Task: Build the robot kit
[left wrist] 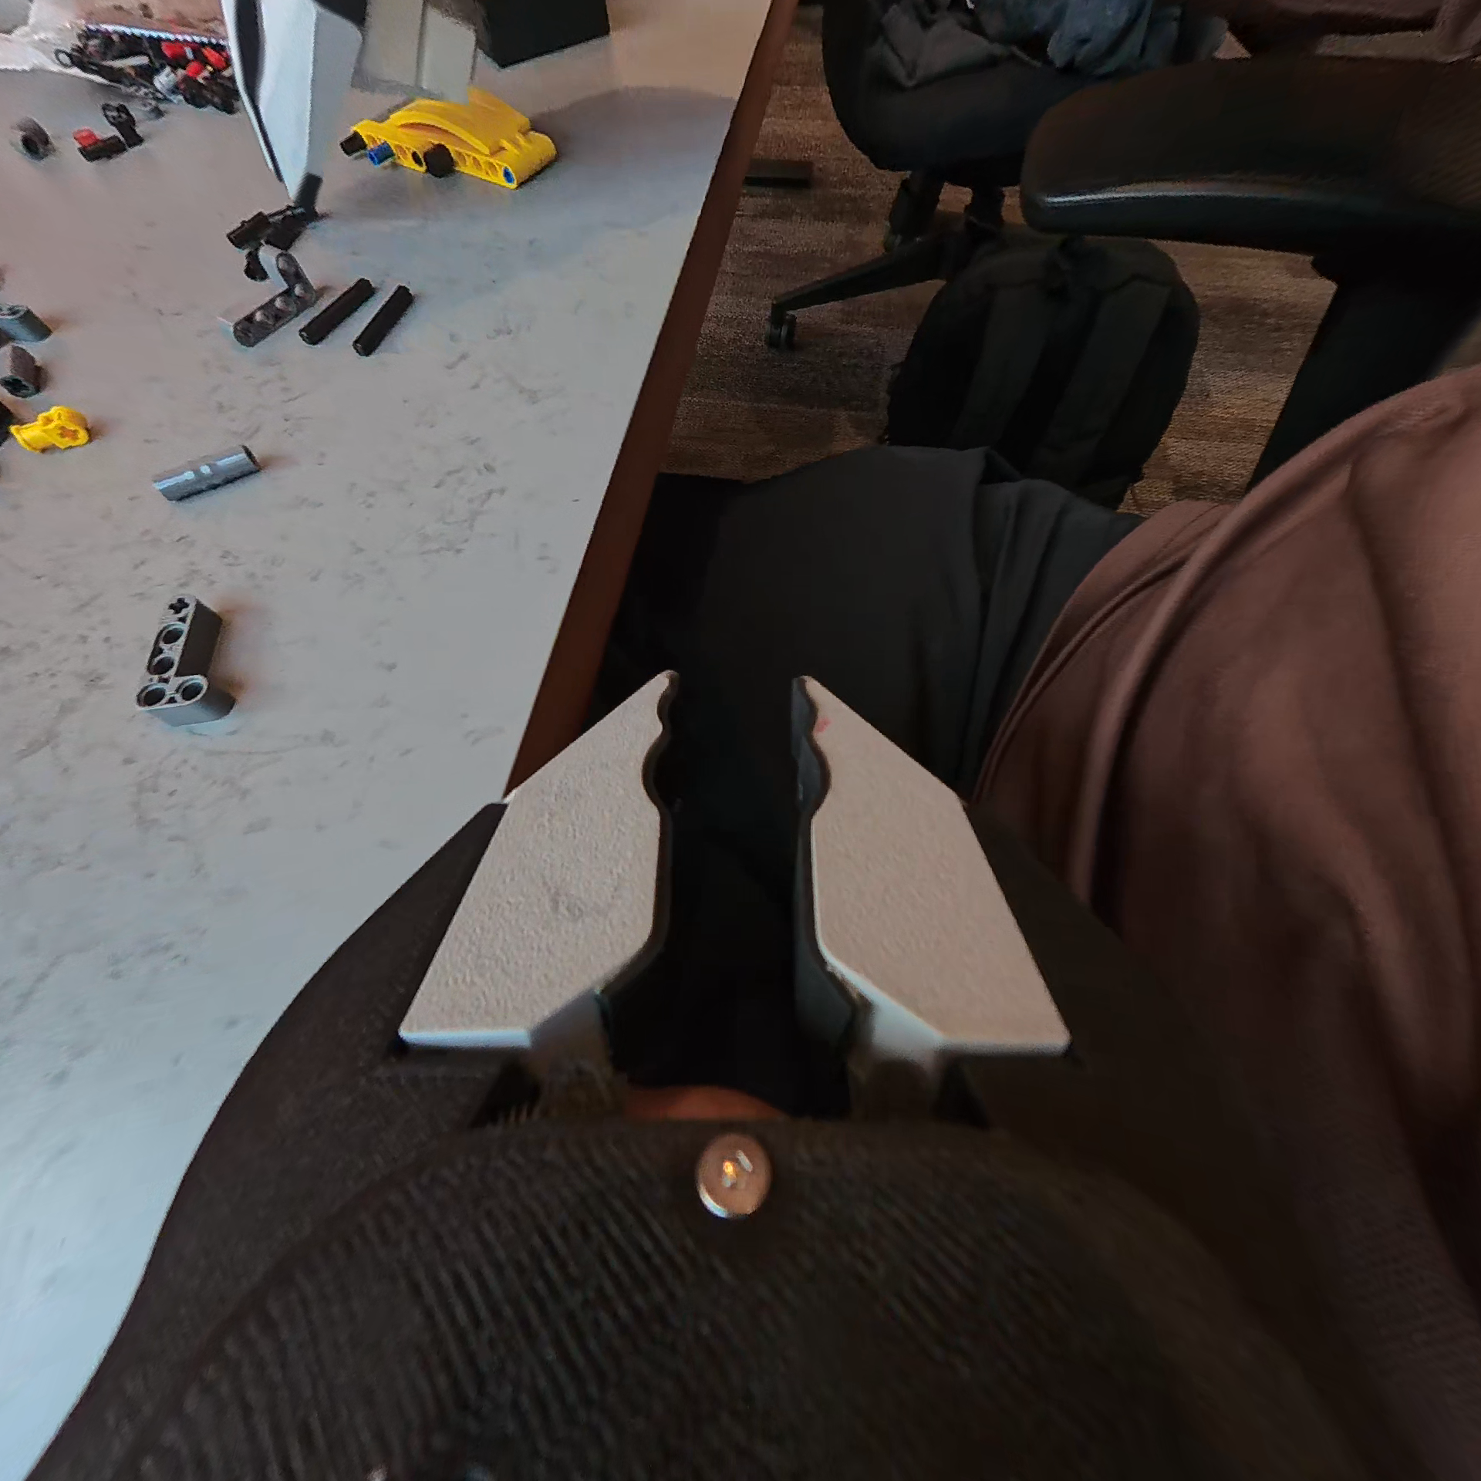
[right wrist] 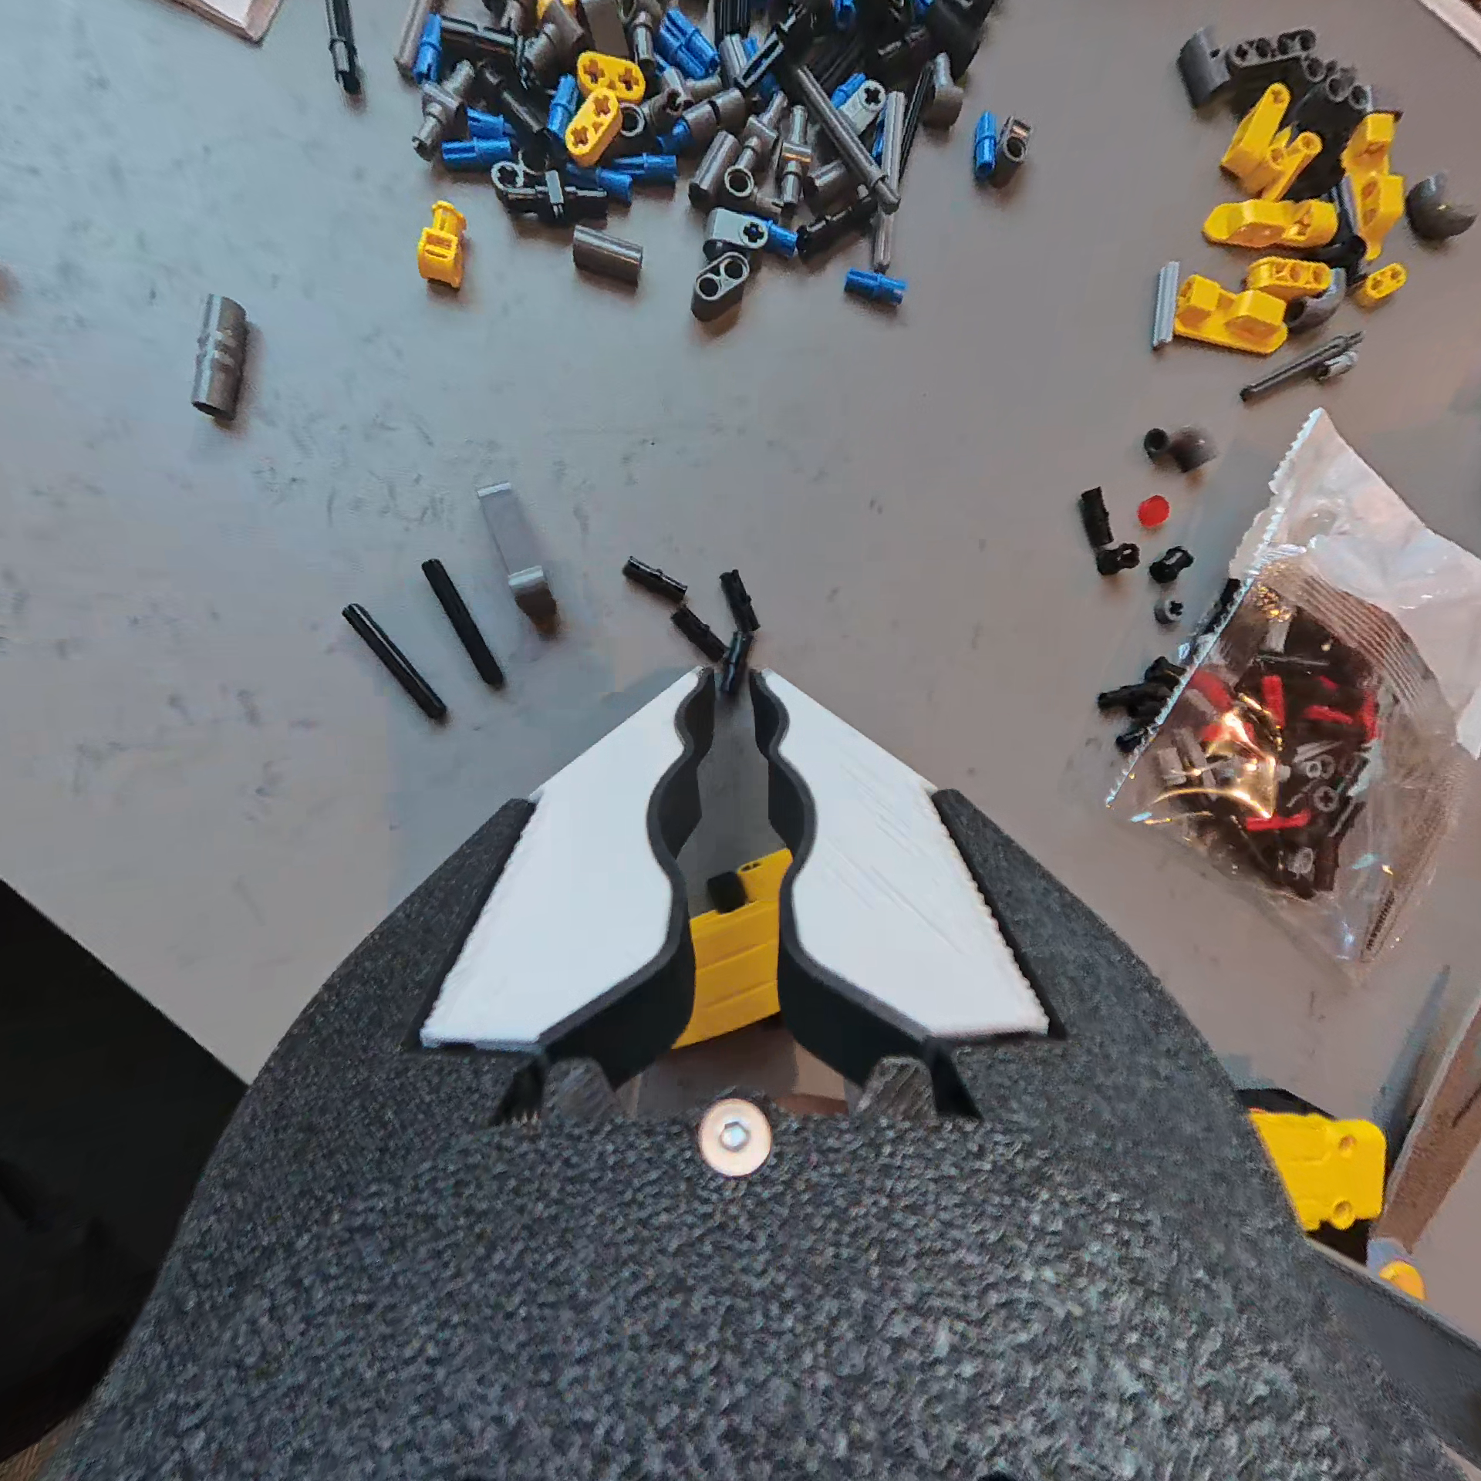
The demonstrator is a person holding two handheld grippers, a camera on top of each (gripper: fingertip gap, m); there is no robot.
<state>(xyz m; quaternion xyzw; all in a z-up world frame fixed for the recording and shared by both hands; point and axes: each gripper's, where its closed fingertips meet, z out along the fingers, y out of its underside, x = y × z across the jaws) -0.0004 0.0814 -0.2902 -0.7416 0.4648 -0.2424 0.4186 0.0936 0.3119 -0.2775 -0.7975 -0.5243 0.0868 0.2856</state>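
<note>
My left gripper (left wrist: 733,689) is open and empty. It hangs past the table's edge (left wrist: 633,481), over a person's lap in black trousers (left wrist: 849,577). My right gripper (right wrist: 731,679) is shut on a small black pin (right wrist: 737,653) at its tips, low over the grey table (right wrist: 881,497). Three more black pins (right wrist: 653,579) lie just ahead of it. A yellow built piece (right wrist: 733,962) shows through the gap under its fingers. In the left wrist view the right gripper (left wrist: 308,192) stands beside the same yellow piece (left wrist: 457,140).
A heap of blue, grey and black building pieces (right wrist: 681,120) lies at the back, yellow ones (right wrist: 1282,216) at back right. A clear bag of parts (right wrist: 1298,721) lies to the right, two black axles (right wrist: 433,641) to the left. Office chairs (left wrist: 1250,160) and a backpack (left wrist: 1042,353) stand on the carpet. Spacing between my two grippers at the tips: around 25 centimeters. The yellow built piece (right wrist: 733,962) lies around 7 centimeters away from my right fingertips. The left camera catches it too, in the left wrist view (left wrist: 454,110).
</note>
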